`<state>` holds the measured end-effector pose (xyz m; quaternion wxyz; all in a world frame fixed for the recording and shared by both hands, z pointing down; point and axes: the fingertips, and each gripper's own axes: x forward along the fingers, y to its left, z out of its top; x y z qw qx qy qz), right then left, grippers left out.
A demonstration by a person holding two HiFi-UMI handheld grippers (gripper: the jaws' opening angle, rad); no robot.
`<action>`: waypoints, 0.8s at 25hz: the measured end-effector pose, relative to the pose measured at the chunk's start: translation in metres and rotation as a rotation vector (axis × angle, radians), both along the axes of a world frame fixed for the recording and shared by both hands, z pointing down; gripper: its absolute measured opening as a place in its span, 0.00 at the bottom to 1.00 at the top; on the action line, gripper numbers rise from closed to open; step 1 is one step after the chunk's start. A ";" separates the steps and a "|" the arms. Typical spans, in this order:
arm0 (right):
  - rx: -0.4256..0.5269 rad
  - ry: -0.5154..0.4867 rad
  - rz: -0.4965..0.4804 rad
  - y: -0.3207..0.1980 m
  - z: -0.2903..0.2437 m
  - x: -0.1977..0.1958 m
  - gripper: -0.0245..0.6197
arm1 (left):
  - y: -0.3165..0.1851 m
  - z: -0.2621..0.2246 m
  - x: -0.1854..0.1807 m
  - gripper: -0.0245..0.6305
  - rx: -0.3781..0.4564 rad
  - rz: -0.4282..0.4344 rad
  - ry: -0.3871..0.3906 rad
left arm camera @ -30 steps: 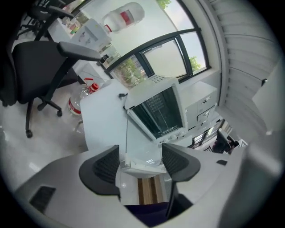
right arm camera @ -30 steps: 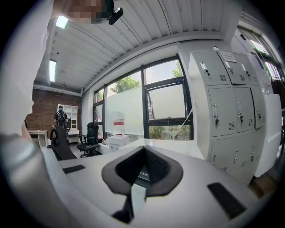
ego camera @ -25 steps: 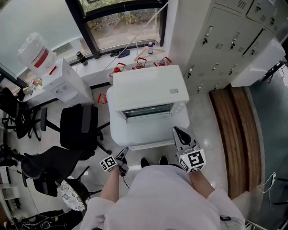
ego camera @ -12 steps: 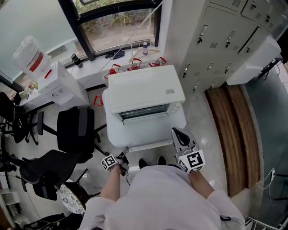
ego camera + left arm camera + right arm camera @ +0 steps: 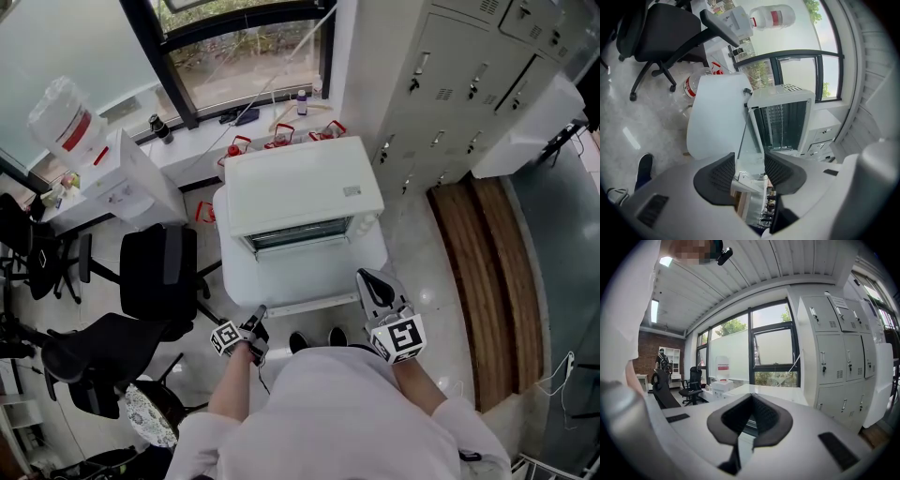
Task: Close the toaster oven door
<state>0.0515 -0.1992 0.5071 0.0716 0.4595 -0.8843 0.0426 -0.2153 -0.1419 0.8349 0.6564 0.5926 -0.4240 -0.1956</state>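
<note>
A white toaster oven (image 5: 300,187) stands on a white table (image 5: 234,272), its door folded down toward me. In the left gripper view the dark cavity (image 5: 780,122) gapes, and the glass door (image 5: 749,140) runs from it into my left gripper (image 5: 750,171). Those jaws have just been closing, and the pads now sit against the door's front edge on both sides. In the head view the left gripper (image 5: 257,323) is at the table's front left. My right gripper (image 5: 373,281) hovers at the front right, and in its own view the right gripper (image 5: 750,401) is shut with nothing in it.
Two black office chairs (image 5: 159,272) (image 5: 94,347) stand left of the table. Behind them is a water dispenser (image 5: 122,169). Grey lockers (image 5: 469,84) and a wooden bench (image 5: 497,281) line the right. Bottles sit on the window sill (image 5: 281,103). My shoes (image 5: 319,337) are under the table's front edge.
The left gripper's marker cube has rolled a little while staying at the table's front left. The picture shifted slightly with the head. The right gripper and the oven door have not moved.
</note>
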 end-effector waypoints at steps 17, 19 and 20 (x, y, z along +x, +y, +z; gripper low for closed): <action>0.008 -0.035 0.005 0.002 -0.001 0.007 0.05 | -0.006 -0.028 0.000 0.23 0.036 0.005 0.045; 0.008 -0.038 0.005 0.003 -0.002 0.006 0.05 | -0.009 -0.035 0.002 0.22 0.053 0.021 0.046; 0.008 -0.039 0.005 0.003 -0.002 0.006 0.05 | -0.011 -0.039 0.003 0.22 0.061 0.023 0.050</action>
